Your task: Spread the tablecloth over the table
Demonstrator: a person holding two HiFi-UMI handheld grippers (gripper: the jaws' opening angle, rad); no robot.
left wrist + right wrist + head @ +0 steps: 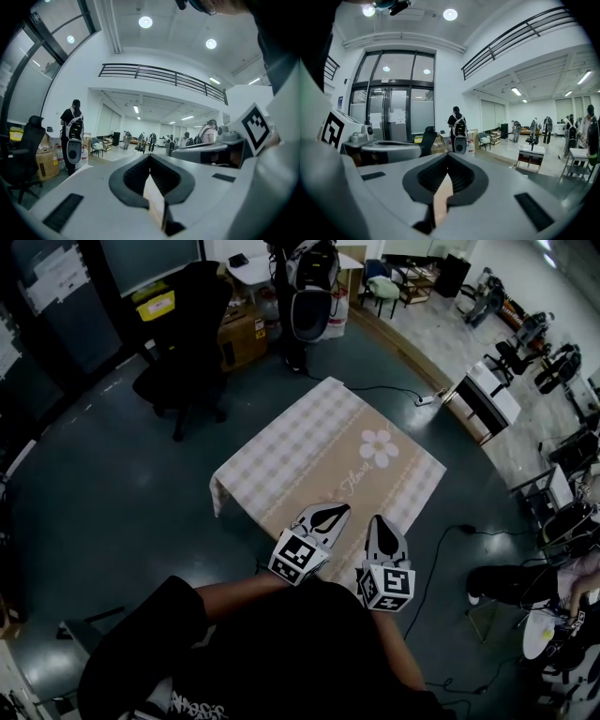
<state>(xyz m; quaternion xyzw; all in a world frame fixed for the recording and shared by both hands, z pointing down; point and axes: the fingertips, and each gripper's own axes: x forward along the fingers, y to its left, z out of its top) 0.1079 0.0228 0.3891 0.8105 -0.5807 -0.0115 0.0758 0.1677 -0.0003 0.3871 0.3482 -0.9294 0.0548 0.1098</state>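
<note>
The left gripper [330, 512] and right gripper [379, 524] each clamp a fold of the tablecloth [309, 451] at its near edge; it lies draped across the table. Best now: pull both evenly and level, so the hem hangs straight.

A lab hall with office chair [187, 329], desks [487, 397], mezzanine railing [161, 76] and rig-wearing people [72, 136].

Dim head view, bright ceiling lights, fisheye-bent, vignetted edges
</note>
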